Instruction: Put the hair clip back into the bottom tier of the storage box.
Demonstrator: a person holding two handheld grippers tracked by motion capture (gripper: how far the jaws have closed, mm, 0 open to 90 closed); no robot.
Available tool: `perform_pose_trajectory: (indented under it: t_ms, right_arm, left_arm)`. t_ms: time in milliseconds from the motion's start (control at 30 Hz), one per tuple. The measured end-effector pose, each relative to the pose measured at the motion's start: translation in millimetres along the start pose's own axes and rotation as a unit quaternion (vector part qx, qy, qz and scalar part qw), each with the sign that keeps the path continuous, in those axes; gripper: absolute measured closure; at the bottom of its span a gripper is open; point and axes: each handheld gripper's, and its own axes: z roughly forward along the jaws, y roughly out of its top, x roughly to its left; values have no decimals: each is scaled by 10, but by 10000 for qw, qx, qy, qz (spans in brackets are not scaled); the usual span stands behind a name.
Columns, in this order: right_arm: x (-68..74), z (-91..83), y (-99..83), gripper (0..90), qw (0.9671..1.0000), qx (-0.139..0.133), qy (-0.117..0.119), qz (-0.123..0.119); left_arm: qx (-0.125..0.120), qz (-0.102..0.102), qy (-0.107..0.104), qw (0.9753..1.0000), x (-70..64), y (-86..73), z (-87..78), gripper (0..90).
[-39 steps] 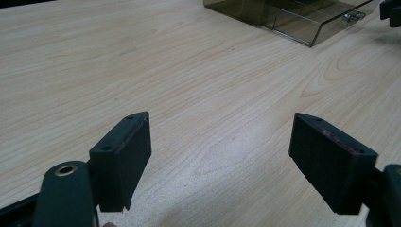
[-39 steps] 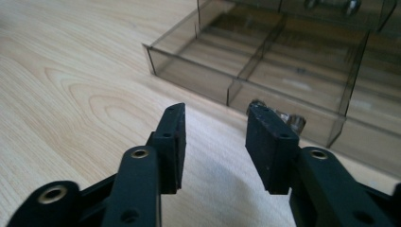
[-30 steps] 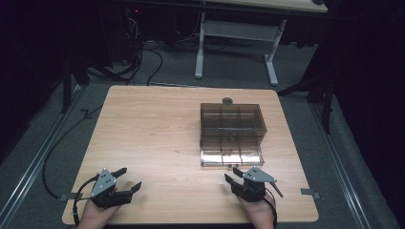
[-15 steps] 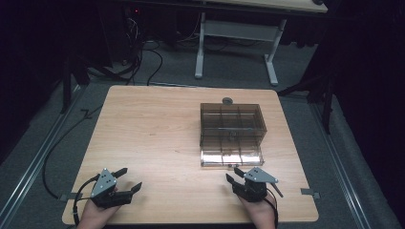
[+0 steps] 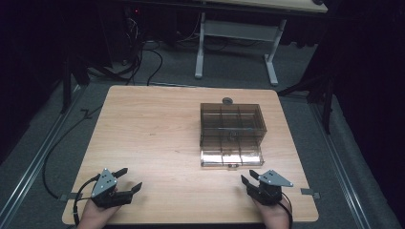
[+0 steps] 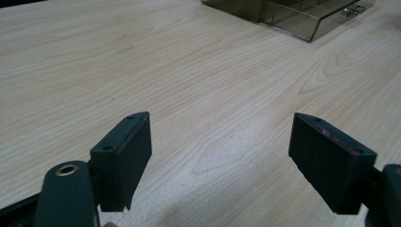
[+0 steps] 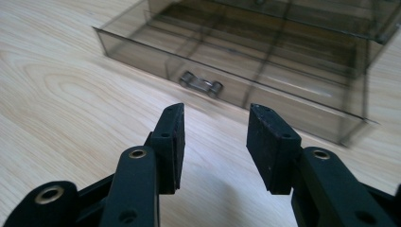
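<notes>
A smoky see-through drawer box [image 5: 232, 123] stands right of the table's middle. Its bottom drawer [image 5: 231, 158] is pulled out a little toward me. The drawer's small metal handle [image 7: 201, 83] lies just beyond my right gripper [image 7: 215, 125], which is open with a modest gap and holds nothing. In the high view the right gripper [image 5: 248, 176] sits near the front edge, just right of the drawer front. My left gripper [image 5: 131, 178] rests at the front left, far from the box. Its jaws are spread wide over bare wood [image 6: 220, 142], and the box [image 6: 293, 14] is far off at the upper right.
A small dark round object [image 5: 227, 100] lies on the wooden table [image 5: 153, 129] just behind the box. Past the table's far edge a white desk frame [image 5: 236, 43] and cables stand on the dark floor.
</notes>
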Motion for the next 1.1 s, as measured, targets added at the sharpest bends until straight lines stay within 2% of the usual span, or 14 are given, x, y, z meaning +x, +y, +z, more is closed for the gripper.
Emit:
perform_pose_trajectory:
  t_ms: [100,200,300,500,833,1100]
  right_arm:
    - [-61,-56,-38,579,9998,80,-151,29]
    - [-113,-94,-64,578,9998,98,-179,85]
    - [-200,-171,-111,578,9993,60,-274,259]
    - [-308,-262,-174,578,9984,77,-421,382]
    - [-515,-426,-288,599,9954,134,-744,597]
    - [-622,-457,-353,640,9935,198,-764,818]
  left_arm:
    - [12,11,-9,10000,0,1,3,225]
    - [26,15,-15,10000,0,2,4,225]
    - [20,28,-7,10000,-5,2,7,226]
    - [21,30,-19,10000,-3,2,5,226]
    - [28,23,-25,10000,-1,2,5,226]
    - [35,22,-9,10000,-2,3,8,227]
